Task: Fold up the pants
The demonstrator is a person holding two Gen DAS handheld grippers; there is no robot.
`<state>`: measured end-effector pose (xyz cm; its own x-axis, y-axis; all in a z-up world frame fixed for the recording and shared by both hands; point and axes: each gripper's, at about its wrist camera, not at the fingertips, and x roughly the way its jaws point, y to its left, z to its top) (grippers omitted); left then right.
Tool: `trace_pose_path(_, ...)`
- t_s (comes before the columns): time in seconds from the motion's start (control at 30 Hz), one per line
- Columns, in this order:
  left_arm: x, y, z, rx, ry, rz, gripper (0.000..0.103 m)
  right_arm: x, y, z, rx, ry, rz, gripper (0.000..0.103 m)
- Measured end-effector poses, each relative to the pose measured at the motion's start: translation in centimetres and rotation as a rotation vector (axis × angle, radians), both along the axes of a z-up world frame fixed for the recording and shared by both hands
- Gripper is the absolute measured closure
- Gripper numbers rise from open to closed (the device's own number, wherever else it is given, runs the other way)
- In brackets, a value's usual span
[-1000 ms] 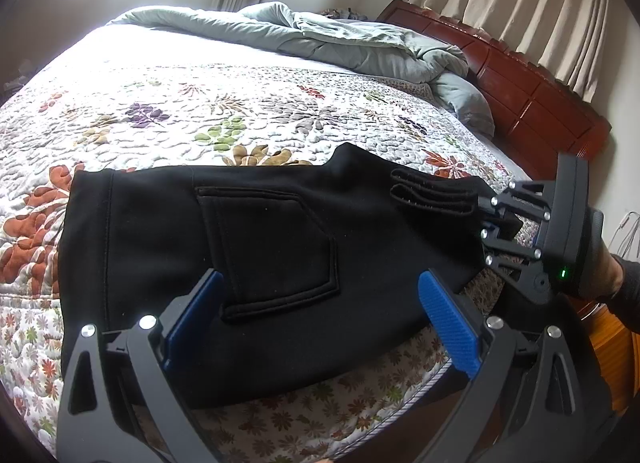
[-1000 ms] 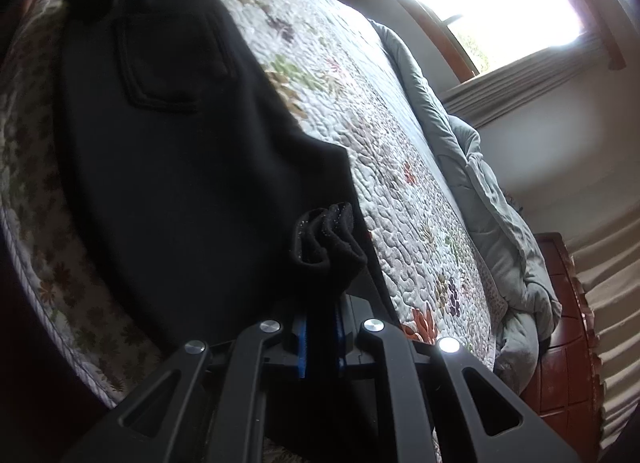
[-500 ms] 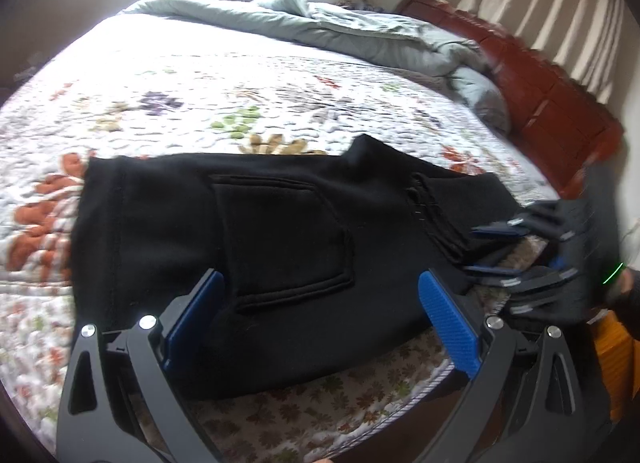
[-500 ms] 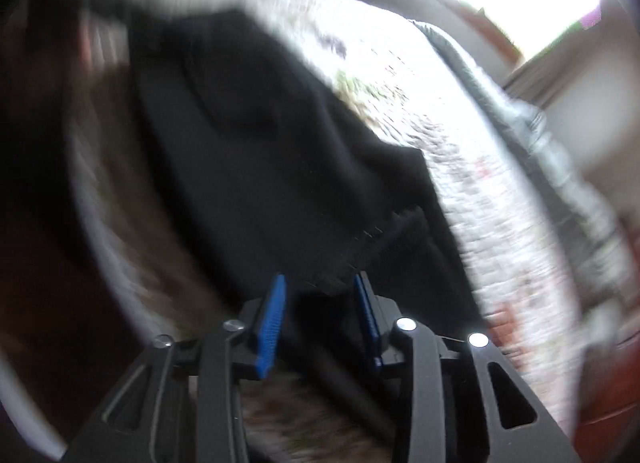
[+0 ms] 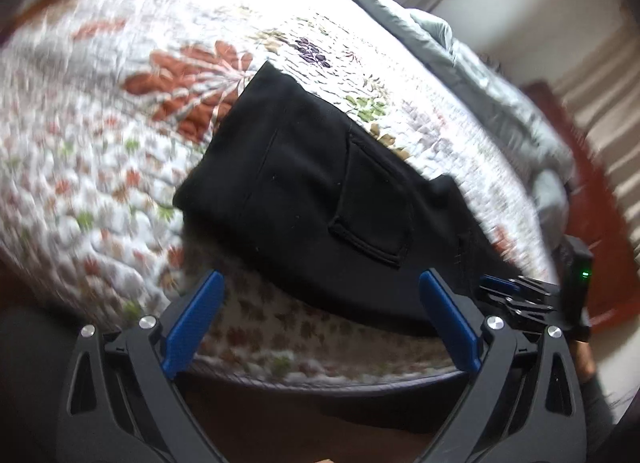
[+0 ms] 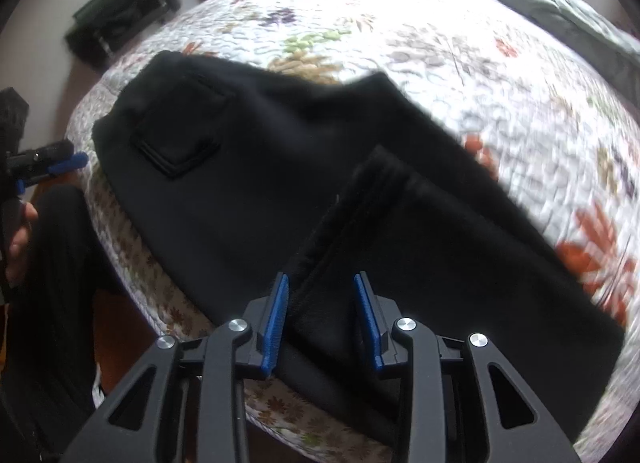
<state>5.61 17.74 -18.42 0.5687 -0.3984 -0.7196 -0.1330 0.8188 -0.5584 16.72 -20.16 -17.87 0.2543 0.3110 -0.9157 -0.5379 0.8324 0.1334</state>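
A quilted floral bedspread (image 6: 460, 63) covers the bed, with a rumpled grey duvet (image 5: 480, 75) at its far side. Soft black pants (image 6: 280, 167) lie folded flat near the bed's edge, patch pocket (image 5: 372, 203) up, ribbed cuffs (image 6: 360, 203) on top. The left gripper (image 5: 320, 319) is wide apart, short of the pants. The right gripper (image 6: 322, 317), partly apart, grips nothing; the cuffs lie just beyond its pads.
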Motion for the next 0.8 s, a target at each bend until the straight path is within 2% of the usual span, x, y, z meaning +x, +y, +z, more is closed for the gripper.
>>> trace_pose_path(0.07,-0.3,1.0,-0.4,-0.095,-0.010,0.046,0.006,2.5,0.1,2.3,0.037,0.011,0.054,0.065)
trace_pose_path(0.13,-0.4,1.9,-1.4,-0.219,-0.007,0.096,0.006,4.8,1.6,4.4,0.101,0.059,0.142,0.045)
trace_pose_path(0.17,-0.3,2.2,-1.9,-0.264,-0.004,0.115,0.006,6.4,3.3,5.6,0.148,0.126,0.218,0.030)
trace_pose_path(0.27,0.1,2.7,-3.0,-0.328,0.012,0.193,0.006,10.9,8.3,7.5,0.174,0.189,0.362,0.024)
trace_pose_path(0.33,0.3,3.0,-3.4,-0.349,0.018,0.225,0.006,13.9,12.1,7.5,0.205,0.287,0.438,0.020)
trace_pose_path(0.37,0.5,3.1,-3.5,-0.350,0.023,0.241,0.006,15.4,14.6,7.1,0.213,0.352,0.495,0.019)
trace_pose_path(0.47,0.7,4.0,-4.5,-0.360,0.050,0.292,0.006,17.6,21.4,5.5,0.177,0.461,0.639,0.017)
trace_pose_path(0.53,0.8,4.5,-5.2,-0.416,0.049,0.324,0.006,18.4,25.7,3.7,0.140,0.516,0.722,0.017)
trace_pose_path(0.63,1.2,4.6,-5.6,-0.421,0.047,0.331,0.006,18.3,30.2,0.6,0.078,0.584,0.816,0.017)
trace_pose_path(0.7,1.4,4.3,-5.7,-0.413,0.046,0.331,0.005,17.8,31.7,-1.2,0.047,0.609,0.867,0.013)
trace_pose_path(0.8,1.7,4.3,-5.8,-0.431,0.039,0.342,0.004,17.6,33.0,-3.5,0.039,0.670,0.920,0.017)
